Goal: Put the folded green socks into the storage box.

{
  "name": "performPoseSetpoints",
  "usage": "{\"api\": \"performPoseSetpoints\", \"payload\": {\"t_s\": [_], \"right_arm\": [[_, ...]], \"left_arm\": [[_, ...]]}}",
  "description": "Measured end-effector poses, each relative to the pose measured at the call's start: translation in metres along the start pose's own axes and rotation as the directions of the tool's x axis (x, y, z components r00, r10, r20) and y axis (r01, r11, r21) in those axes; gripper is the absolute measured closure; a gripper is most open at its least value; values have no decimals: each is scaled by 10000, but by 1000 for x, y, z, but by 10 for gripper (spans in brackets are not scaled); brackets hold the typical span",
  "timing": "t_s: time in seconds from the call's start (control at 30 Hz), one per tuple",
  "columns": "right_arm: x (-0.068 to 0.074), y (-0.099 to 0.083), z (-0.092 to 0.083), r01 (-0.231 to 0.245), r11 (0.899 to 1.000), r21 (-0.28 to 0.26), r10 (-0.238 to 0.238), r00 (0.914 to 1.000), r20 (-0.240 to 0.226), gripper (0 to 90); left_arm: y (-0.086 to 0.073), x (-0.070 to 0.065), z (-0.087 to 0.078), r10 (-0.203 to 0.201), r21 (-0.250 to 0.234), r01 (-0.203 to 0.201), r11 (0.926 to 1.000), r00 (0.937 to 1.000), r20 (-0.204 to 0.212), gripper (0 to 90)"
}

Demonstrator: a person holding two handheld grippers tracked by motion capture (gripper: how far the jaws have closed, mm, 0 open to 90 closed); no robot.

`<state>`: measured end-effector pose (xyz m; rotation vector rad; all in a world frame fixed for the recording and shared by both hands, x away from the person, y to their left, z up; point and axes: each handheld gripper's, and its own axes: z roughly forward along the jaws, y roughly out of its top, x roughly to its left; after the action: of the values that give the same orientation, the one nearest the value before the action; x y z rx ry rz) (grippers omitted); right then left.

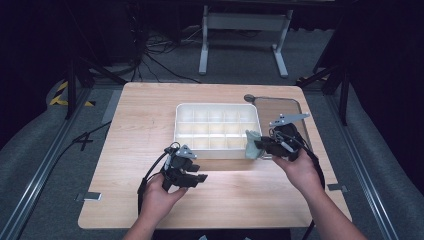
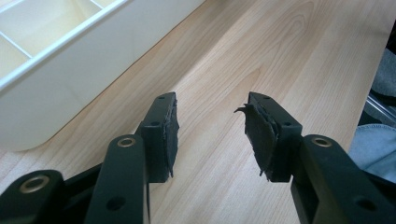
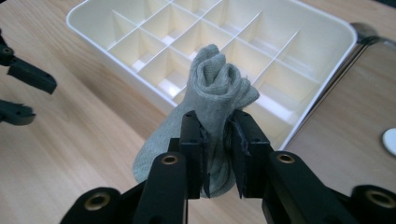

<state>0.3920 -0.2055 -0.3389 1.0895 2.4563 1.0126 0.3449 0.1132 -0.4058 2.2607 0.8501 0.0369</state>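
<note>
Rolled grey-green fabric sock (image 3: pixel 212 98) is clamped between the pads of the right gripper (image 3: pixel 218 154), which press into its middle; the folded top bulges above the black jaws and a loose end hangs below them. In the right gripper view the sock sits in front of the near wall of the white plastic divided organiser tray (image 3: pixel 112 65), level with its near right compartments. From above, the sock (image 1: pixel 251 144) is at the tray's near right corner, touching or just over the rim (image 1: pixel 216 152); which of the two cannot be told.

Left gripper (image 1: pixel 186 172) is released: its jaws stand wide apart with bare wood between them and nothing held. It lies in front of the tray's near wall, toward the left half, close to but apart from it. Worn, frayed pads (image 2: pixel 259 135) are noted on this gripper.

Light wooden tabletop (image 1: pixel 140 130) carries the tray near its centre. A flat dark tray with a metal rim (image 1: pixel 285 107) lies just beside the white tray's right side, under the right hand (image 1: pixel 302 170).
</note>
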Motion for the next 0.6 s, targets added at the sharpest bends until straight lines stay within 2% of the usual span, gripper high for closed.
{"api": "performPoseSetpoints", "payload": {"t_s": [0.07, 0.17, 0.27, 0.6], "right_arm": [[-4, 5, 1, 133, 9999, -12, -133, 9999, 105, 761], [-10, 11, 3, 285, 9996, 43, -286, 9993, 224, 761], [-14, 15, 4, 249, 9997, 9, -249, 9996, 158, 760], [-32, 32, 12, 189, 9991, 386, -199, 9995, 262, 759]], "left_arm": [[0, 0, -1, -150, -26, 150, 9999, 9999, 9, 543], [-1, 1, -2, -122, -96, 122, 9999, 9999, -36, 541], [-2, 2, -5, -116, -119, 115, 9999, 9999, -79, 541], [-7, 5, -11, -288, -227, 283, 9993, 9994, -210, 540]]}}
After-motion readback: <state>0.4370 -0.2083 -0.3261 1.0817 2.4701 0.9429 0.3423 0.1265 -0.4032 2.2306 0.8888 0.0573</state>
